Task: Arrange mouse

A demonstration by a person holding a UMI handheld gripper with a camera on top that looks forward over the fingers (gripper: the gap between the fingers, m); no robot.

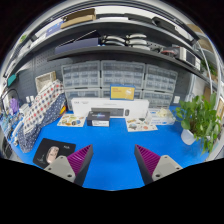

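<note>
A pale mouse [52, 153] lies on a black mouse mat [56, 152] on the blue table [110, 150], to the left of my left finger. My gripper [112, 162] hangs above the table's middle with its fingers wide apart and nothing between them. The magenta pads [81, 160] show on the inner faces.
A white shelf unit [110, 107] with a yellow label stands at the table's far edge. Booklets [72, 120] and papers [140, 124] lie before it, with a dark box [100, 119] between. A potted plant [196, 120] stands at the right. A chair with a checked cloth [40, 105] stands at the left.
</note>
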